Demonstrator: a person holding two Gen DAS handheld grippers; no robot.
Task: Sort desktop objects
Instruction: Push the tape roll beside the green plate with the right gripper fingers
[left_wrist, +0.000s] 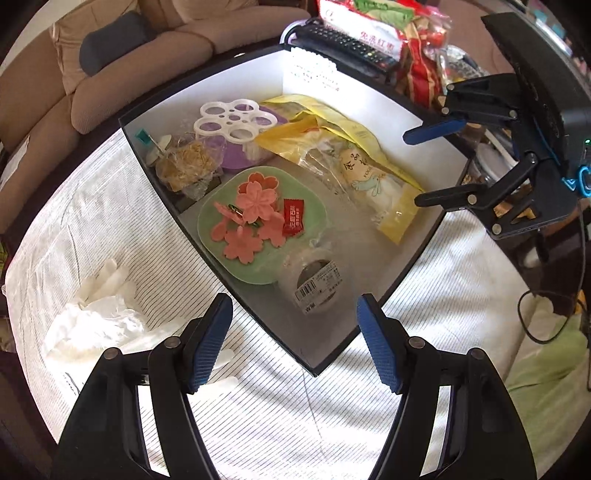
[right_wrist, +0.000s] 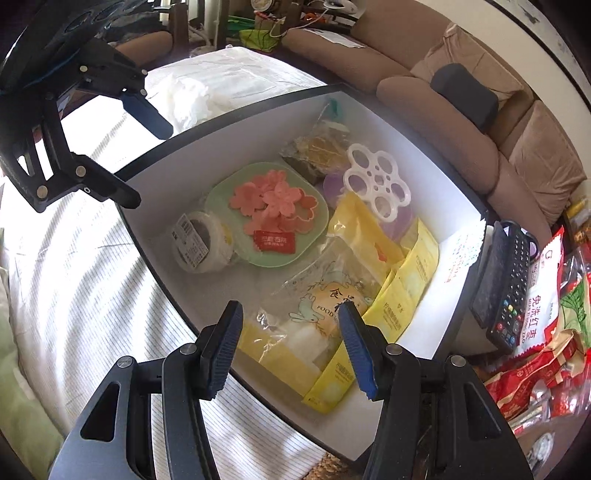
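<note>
The open box (left_wrist: 369, 96) is sitting on the striped cloth (left_wrist: 110, 229) holding a green plate (left_wrist: 310, 206), tape roll (left_wrist: 314, 284) and yellow bags (right_wrist: 391, 314), while the left gripper (left_wrist: 295, 343) and right gripper (right_wrist: 291, 347) are hovering open-jawed and empty, a remote (right_wrist: 506, 284) lying beside the box.

Striped cloth (left_wrist: 258, 424) carries box (left_wrist: 413, 266), perhaps crumpled tissue (left_wrist: 96, 317).

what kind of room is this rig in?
Most likely a home living room: a tan fabric sofa behind, a black TV remote beside red snack bags, and a white-lined open box of household odds.
</note>
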